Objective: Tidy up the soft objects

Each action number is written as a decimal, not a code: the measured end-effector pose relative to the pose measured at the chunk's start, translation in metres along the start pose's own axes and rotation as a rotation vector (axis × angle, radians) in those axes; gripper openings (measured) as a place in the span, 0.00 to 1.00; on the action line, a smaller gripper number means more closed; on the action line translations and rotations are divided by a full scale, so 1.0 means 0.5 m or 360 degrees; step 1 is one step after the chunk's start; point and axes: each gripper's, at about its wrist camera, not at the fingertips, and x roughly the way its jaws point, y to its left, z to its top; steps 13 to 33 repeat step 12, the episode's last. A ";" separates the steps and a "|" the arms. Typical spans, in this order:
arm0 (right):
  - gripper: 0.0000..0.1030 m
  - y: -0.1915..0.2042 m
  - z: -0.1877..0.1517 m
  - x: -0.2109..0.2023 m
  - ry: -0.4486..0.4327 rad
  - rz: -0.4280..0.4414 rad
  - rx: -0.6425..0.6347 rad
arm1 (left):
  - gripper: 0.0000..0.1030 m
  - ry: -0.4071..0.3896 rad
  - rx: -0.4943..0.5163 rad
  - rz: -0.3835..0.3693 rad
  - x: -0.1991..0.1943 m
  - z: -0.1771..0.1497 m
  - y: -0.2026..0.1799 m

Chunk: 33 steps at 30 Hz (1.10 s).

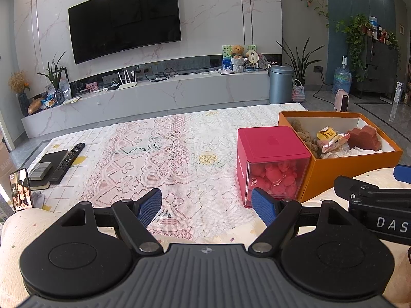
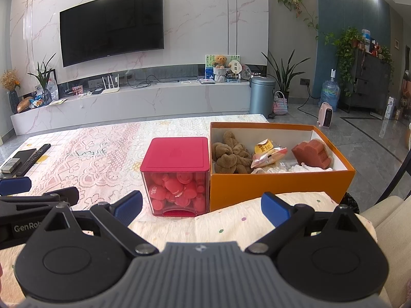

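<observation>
An orange box (image 2: pixel 282 183) (image 1: pixel 326 172) stands on the lace-covered table and holds a brown knotted plush (image 2: pixel 231 155), a snack packet (image 2: pixel 268 152) and a reddish sponge (image 2: pixel 312 152) (image 1: pixel 363 136). To its left sits a red-lidded clear container (image 2: pixel 176 177) (image 1: pixel 271 164) full of red soft pieces. My left gripper (image 1: pixel 206 206) is open and empty over the cloth, left of the container. My right gripper (image 2: pixel 201 206) is open and empty, just in front of the container and box, above a cream spotted cushion (image 2: pixel 231 227).
A remote control (image 1: pixel 68 163) (image 2: pixel 32 160), a dark book (image 1: pixel 52 160) and a phone (image 1: pixel 20 190) lie at the table's left end. Behind the table run a TV bench (image 1: pixel 154 95), a bin (image 1: pixel 280 84) and floor plants.
</observation>
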 end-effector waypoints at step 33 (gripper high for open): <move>0.94 0.001 0.000 0.000 0.0000 0.0000 0.0000 | 0.90 -0.0011 -0.0010 -0.0011 -0.003 0.008 -0.007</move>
